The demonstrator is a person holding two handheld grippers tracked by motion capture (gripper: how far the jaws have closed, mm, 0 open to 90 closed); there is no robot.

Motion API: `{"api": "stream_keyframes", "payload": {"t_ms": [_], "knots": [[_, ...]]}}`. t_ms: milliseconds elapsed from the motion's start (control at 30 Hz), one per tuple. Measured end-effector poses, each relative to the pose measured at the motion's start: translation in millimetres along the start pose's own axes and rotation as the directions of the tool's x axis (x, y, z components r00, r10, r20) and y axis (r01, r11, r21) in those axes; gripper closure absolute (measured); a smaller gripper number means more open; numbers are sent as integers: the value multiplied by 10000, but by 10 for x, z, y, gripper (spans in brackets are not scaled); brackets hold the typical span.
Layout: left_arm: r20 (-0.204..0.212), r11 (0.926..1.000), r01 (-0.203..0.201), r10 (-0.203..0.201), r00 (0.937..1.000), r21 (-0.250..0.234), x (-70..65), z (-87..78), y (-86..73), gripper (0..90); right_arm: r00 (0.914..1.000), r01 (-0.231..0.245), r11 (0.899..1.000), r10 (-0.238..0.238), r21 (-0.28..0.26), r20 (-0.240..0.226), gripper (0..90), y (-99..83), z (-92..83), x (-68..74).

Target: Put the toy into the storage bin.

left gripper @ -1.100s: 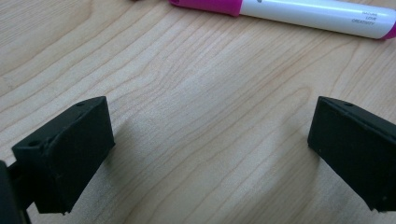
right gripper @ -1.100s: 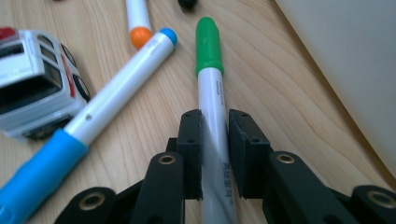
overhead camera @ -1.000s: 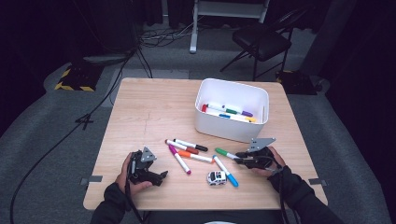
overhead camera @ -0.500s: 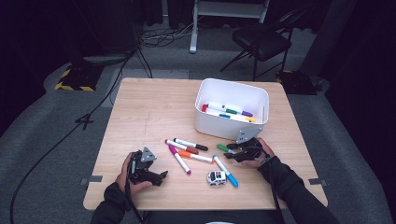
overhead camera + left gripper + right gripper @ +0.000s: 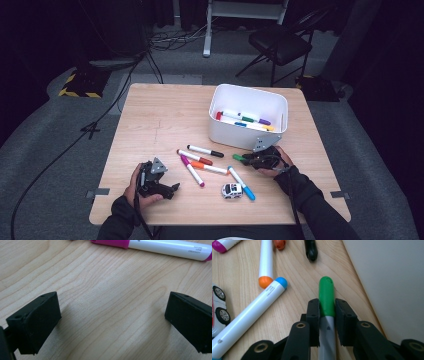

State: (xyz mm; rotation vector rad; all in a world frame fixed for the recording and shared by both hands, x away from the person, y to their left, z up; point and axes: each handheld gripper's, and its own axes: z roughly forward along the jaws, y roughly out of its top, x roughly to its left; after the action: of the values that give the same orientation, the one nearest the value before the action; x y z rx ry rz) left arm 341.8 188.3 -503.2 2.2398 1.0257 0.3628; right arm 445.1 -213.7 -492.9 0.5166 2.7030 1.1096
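Where fingers clamp: green marker half-hidden

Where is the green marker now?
In the high view, the green marker lies right of centre, clamped in the right gripper, just before the white bin.

Five markers counted loose on worktop; one toy car; one white bin; two tongs.

Dim room, grey carpet floor. Light wooden table lit from above. Far right: black chair. Far centre: white stand. Cables trail left; hazard-striped block.
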Motion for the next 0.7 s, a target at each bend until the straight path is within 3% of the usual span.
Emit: {"api": "stream_keyframes", "payload": {"t_ms": [33, 300, 700], "knots": [[1, 10000, 3, -3, 10000, 0, 0, 0, 0, 4, 9994, -349, 9994, 349, -24, 80, 747, -6, -16, 23], [-1, 10000, -2, 2, 10000, 1, 0, 0, 0, 5, 9999, -51, 9969, 62, -779, 142, 748, -11, -266, 32], [0, 10000, 1, -1, 10000, 2, 0, 0, 0, 5, 9999, 153, 9721, -135, -2339, 92, 748, 138, -674, 165]]}}
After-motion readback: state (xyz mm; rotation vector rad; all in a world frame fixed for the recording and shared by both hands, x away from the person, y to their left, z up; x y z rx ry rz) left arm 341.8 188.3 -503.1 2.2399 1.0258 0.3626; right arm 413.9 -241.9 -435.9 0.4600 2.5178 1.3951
